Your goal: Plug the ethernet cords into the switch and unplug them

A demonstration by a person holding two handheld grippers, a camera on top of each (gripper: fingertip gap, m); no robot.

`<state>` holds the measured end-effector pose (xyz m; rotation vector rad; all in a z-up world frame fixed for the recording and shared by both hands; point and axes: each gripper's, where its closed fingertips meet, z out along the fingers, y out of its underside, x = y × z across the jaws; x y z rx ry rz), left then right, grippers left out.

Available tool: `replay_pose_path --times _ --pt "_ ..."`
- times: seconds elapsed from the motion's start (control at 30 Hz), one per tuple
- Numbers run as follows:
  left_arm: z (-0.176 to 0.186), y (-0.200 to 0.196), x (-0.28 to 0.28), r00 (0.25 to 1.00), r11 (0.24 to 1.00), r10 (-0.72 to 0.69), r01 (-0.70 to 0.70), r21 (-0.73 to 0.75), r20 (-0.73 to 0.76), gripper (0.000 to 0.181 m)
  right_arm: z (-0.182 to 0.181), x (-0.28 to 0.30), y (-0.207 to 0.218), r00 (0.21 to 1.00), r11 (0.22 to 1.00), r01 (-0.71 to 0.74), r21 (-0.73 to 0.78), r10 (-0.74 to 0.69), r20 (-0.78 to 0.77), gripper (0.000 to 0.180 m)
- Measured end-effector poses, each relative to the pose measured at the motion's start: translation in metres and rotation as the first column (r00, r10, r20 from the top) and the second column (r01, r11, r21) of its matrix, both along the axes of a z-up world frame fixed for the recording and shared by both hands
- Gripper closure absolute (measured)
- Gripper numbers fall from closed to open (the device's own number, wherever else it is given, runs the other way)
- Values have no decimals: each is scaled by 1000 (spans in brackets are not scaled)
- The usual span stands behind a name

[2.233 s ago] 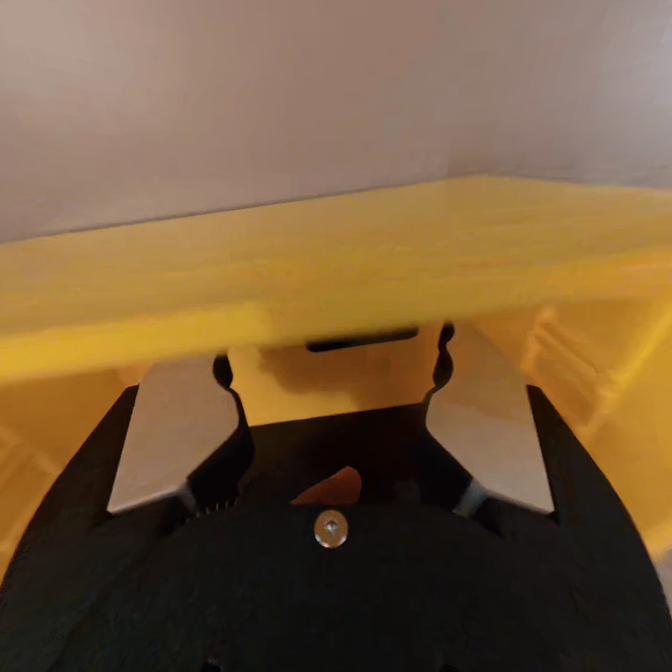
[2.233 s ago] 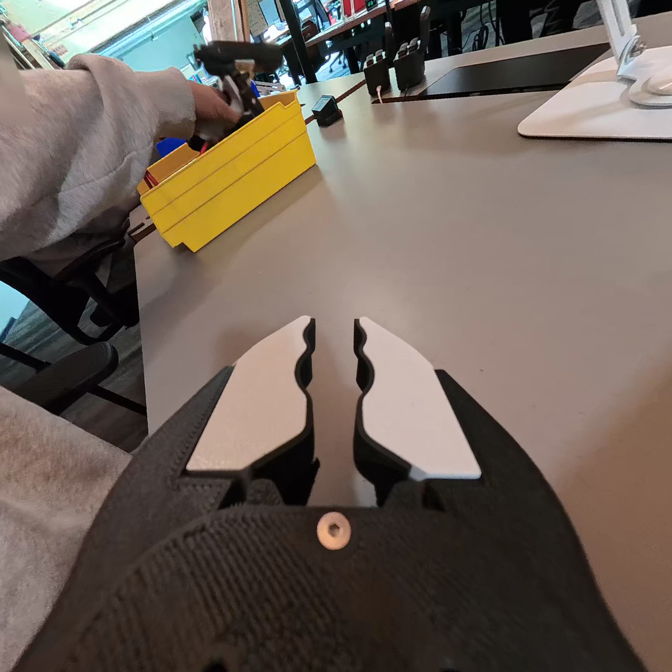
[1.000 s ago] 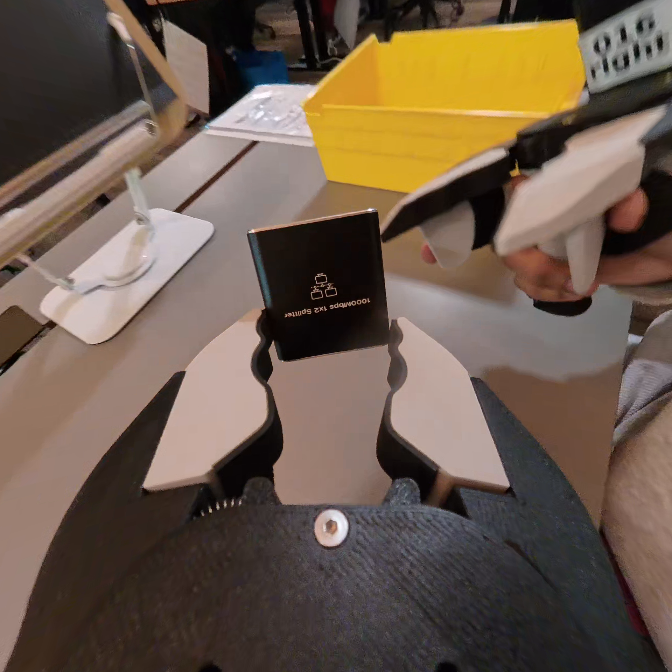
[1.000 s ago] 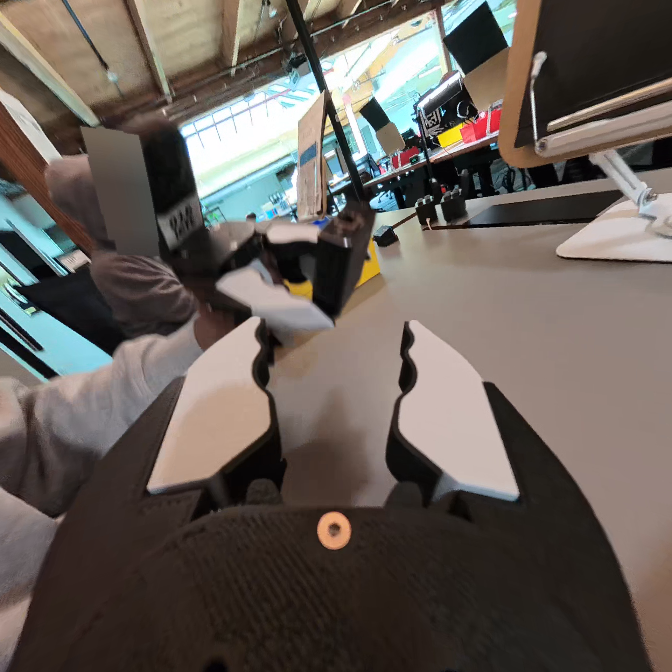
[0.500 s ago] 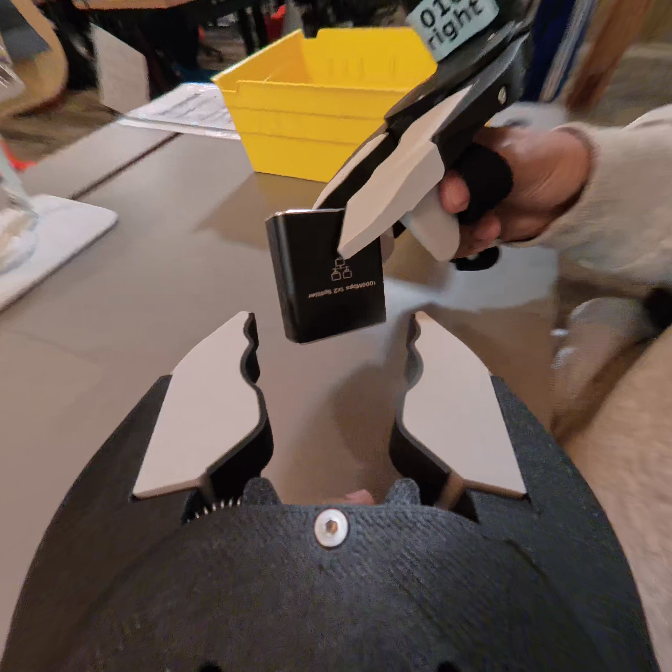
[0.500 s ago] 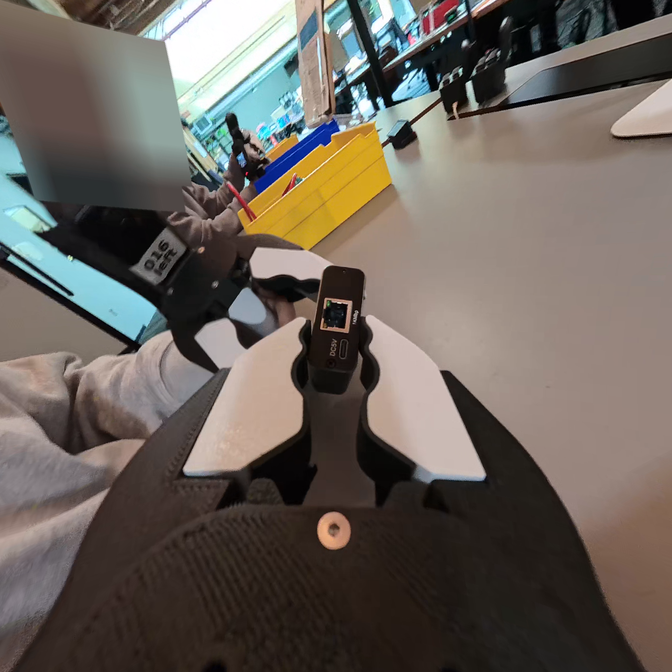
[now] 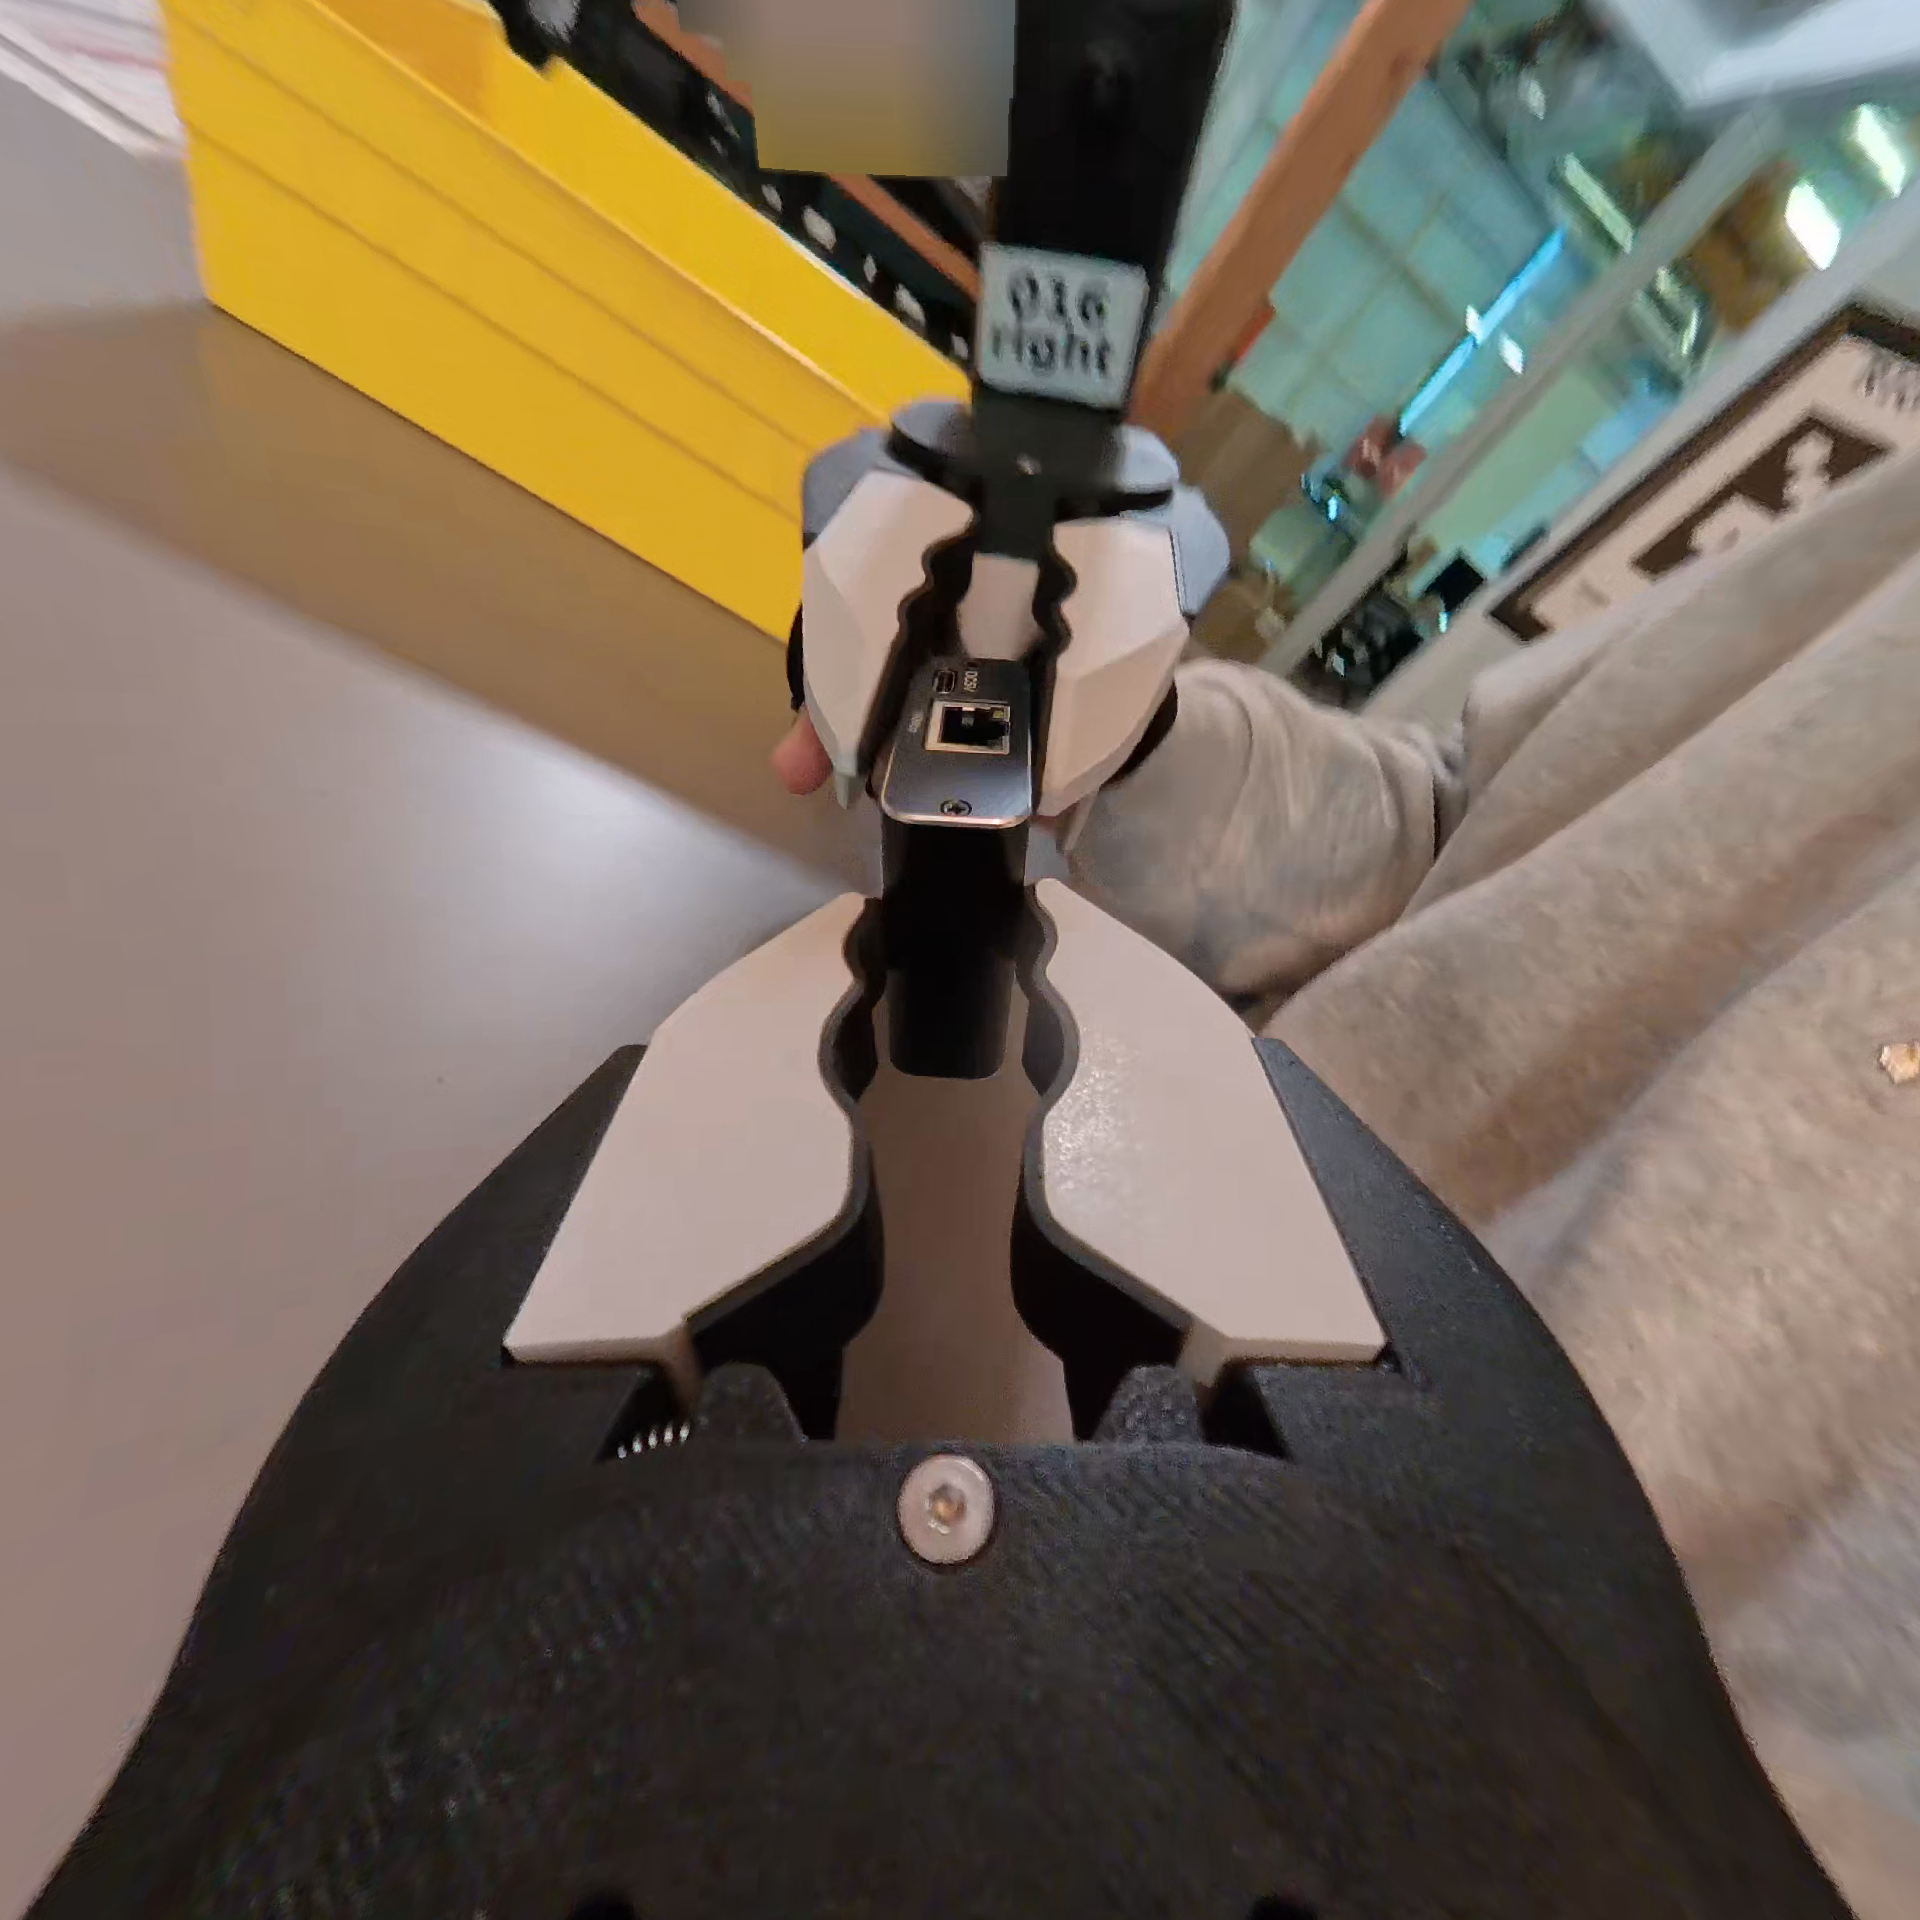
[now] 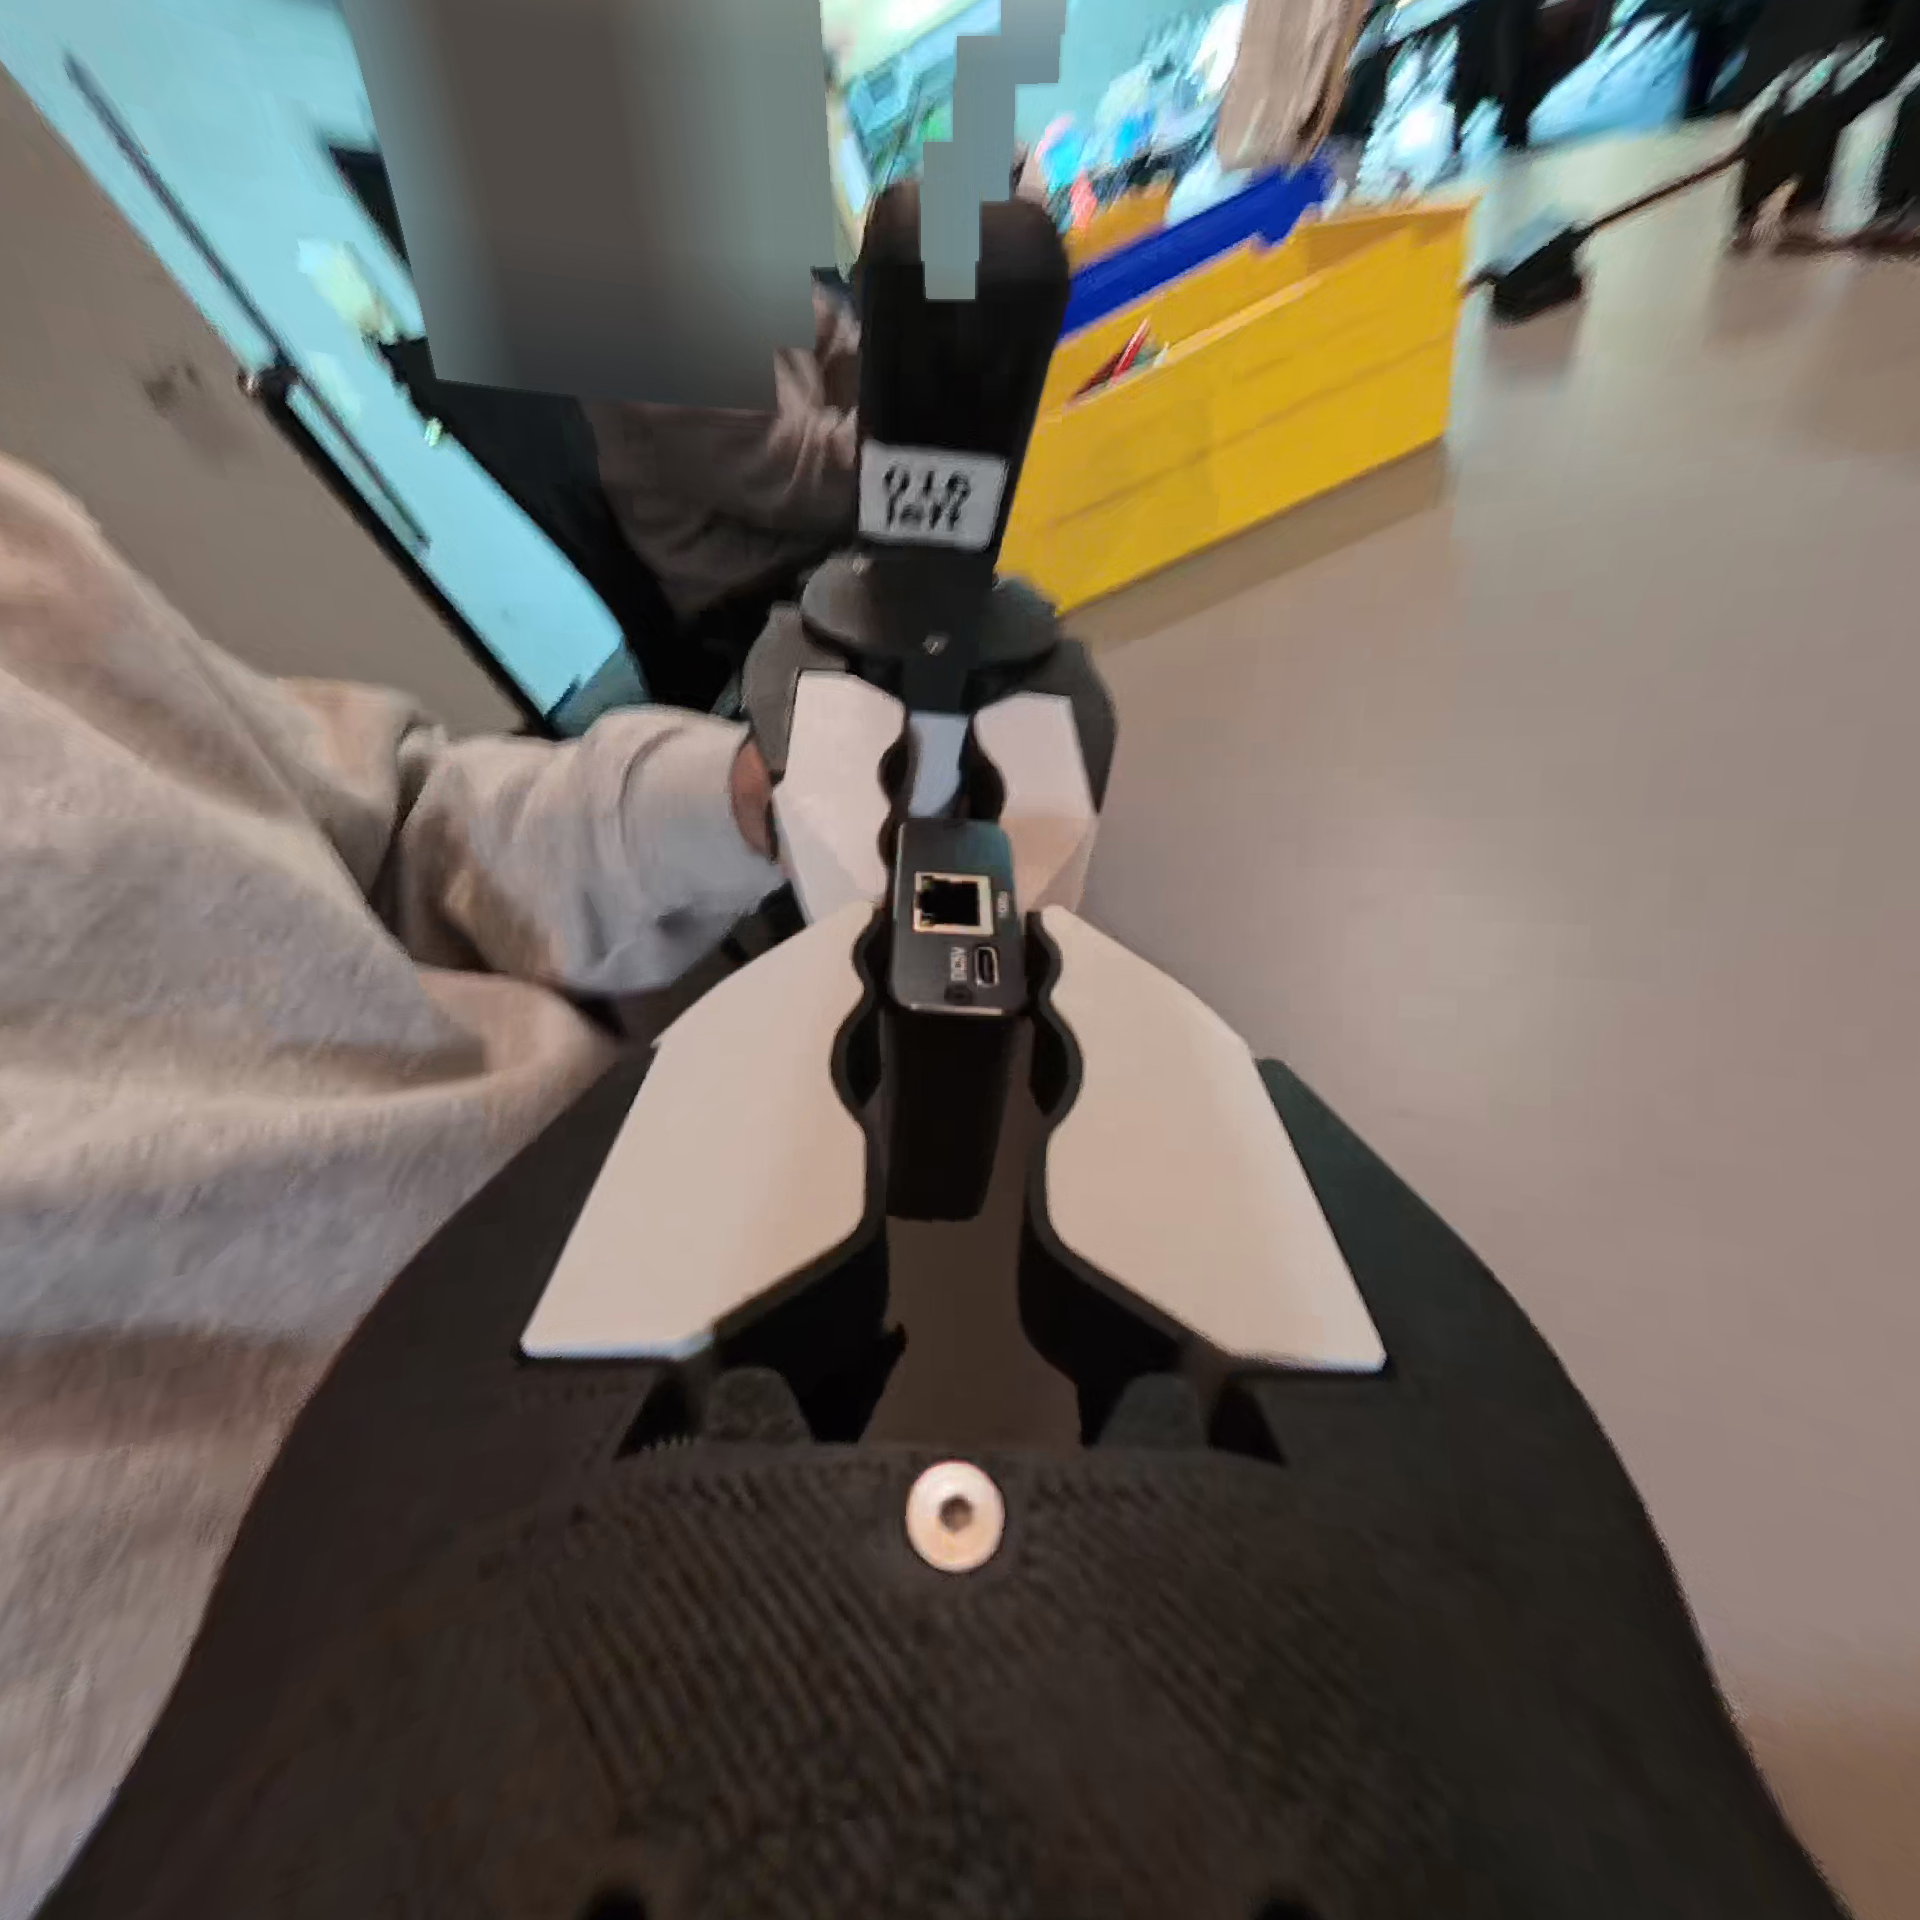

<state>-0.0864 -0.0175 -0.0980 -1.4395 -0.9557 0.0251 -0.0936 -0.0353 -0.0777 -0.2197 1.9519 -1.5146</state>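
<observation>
Switch (image 8: 951,997) now gripped edgewise, slim black, port-end showing

Lots of bare grey table (image 7: 312,883) to one side, with room to pass. Blocked farther back by a yellow bin (image 7: 499,260) and, on the other side, by a grey sleeve (image 7: 1558,935).

The left hand-held gripper (image 7: 948,940) has re-clamped the switch (image 7: 951,842) (both grip).
</observation>
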Motion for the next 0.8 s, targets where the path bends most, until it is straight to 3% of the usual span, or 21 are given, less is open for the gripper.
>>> replay_pose_path --times 0.03,0.13,0.27,0.37,0.47,0.6,0.63,0.7,0.8 --pt "5 -4 -4 999 998 43 -43 43 -6 155 4 -7 -4 998 997 63 -35 -63 -1 153" --pt "23 -28 -15 979 944 203 -194 268 -6 156 18 -35 -12 954 944 291 -154 -299 -28 120" --pt "31 -50 -19 946 816 322 -301 494 45 156 23 -37 -15 919 904 389 -177 -395 0 112" --pt "32 -52 -19 934 729 344 -330 600 96 156 18 -26 -22 874 879 419 -226 -458 -162 98" --pt "34 -47 -17 934 619 320 -331 712 157 156 14 -17 -27 734 847 411 -337 -527 -429 85" --pt "30 -31 -16 944 591 267 -320 740 195 155 10 -10 -28 564 828 359 -431 -560 -606 99" --pt "30 -30 -16 943 593 271 -320 739 192 155 9 -9 -28 545 829 349 -437 -559 -625 111" --pt "30 -28 -15 950 608 253 -304 734 183 155 9 -9 -27 548 837 335 -433 -547 -634 114" --pt "36 -22 -13 979 628 159 -199 752 127 154 13 -7 -23 622 860 318 -399 -506 -597 114"
